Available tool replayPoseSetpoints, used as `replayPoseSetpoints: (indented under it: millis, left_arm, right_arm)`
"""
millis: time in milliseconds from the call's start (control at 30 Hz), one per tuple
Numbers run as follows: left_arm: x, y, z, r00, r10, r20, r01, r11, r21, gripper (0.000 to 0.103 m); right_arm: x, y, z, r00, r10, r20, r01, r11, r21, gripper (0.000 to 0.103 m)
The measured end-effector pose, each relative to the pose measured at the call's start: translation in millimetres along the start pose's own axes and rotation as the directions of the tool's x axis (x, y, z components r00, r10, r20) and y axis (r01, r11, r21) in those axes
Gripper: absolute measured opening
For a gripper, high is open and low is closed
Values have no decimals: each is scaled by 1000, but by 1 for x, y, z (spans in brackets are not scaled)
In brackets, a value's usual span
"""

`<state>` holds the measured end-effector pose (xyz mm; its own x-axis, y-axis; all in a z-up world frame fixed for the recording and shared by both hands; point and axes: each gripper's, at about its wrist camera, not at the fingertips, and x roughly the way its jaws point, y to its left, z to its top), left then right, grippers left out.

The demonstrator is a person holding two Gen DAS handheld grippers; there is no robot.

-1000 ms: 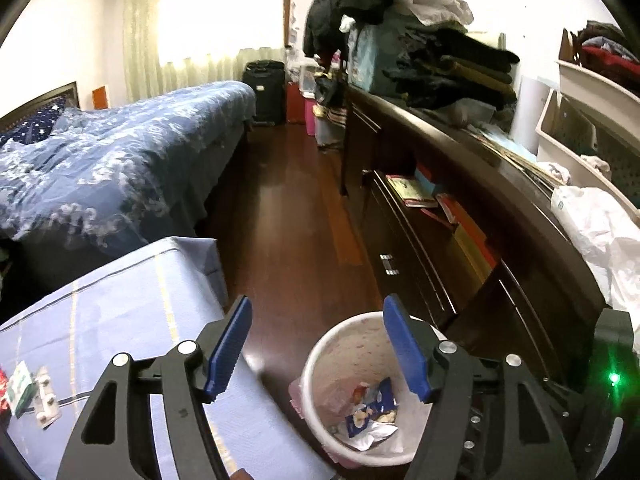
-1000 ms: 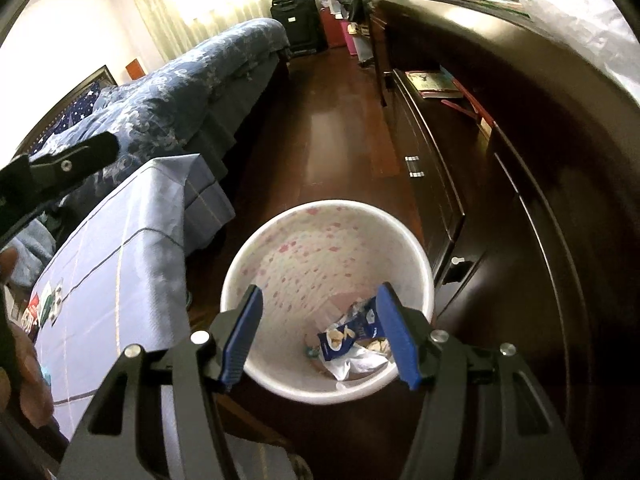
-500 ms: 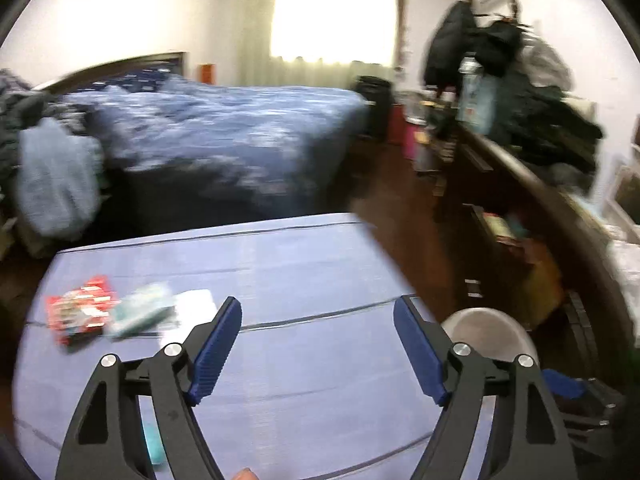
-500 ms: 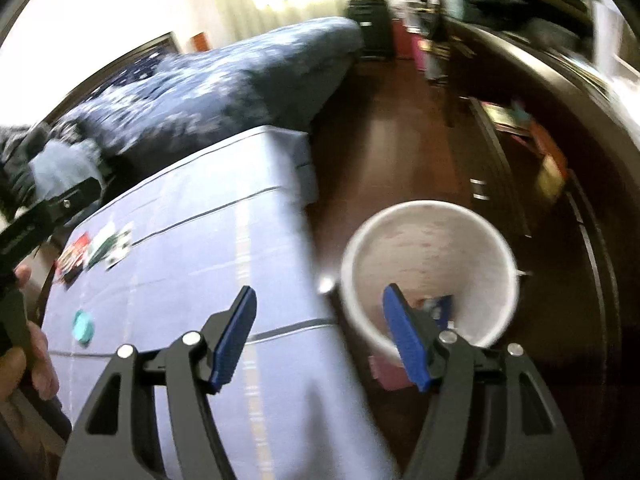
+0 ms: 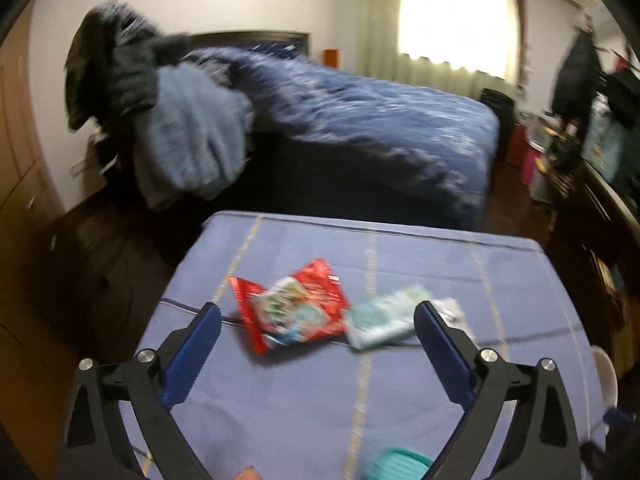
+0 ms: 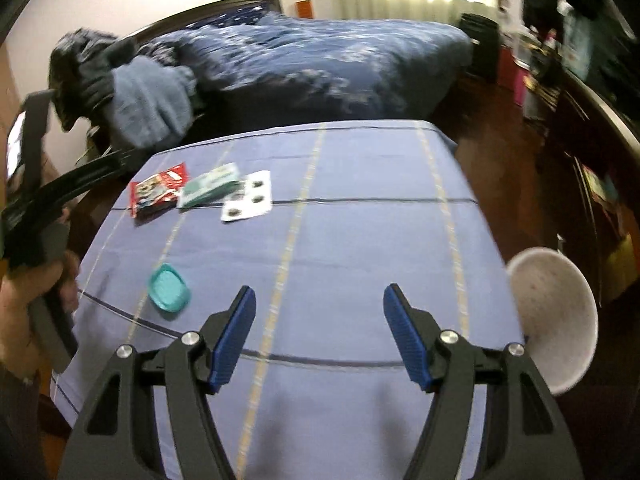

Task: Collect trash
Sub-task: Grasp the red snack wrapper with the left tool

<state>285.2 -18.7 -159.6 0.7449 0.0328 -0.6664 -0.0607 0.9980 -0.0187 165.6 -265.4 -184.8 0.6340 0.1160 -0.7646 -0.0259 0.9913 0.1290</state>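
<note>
- On the blue checked cloth of the table (image 6: 360, 240), from left: a red crinkled snack wrapper (image 5: 294, 306), a pale green packet (image 5: 380, 320), a white blister card (image 6: 248, 200).
- Nearer lies a teal plastic lid (image 6: 169, 288).
- Left gripper (image 5: 318, 326) has just been opening, wide, nothing between.
- Right gripper (image 6: 320, 312) is released, empty.
- White round bin (image 6: 554, 316) stands rightmost.

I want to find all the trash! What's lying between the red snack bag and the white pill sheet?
A pale green packet lies between the red snack bag and the pill sheet, seen best from the right wrist.
</note>
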Motion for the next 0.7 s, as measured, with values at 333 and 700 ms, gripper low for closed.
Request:
replayPoseSetpoints:
  millis: [333, 700]
  left_arm:
    - [70, 26, 0, 994, 28, -108, -32, 999, -41, 99]
    - [96, 18, -1, 993, 34, -117, -34, 999, 2, 49]
  right_arm:
    - [30, 45, 40, 1000, 27, 9, -26, 996, -84, 68]
    - [56, 58, 53, 999, 46, -21, -47, 995, -91, 68]
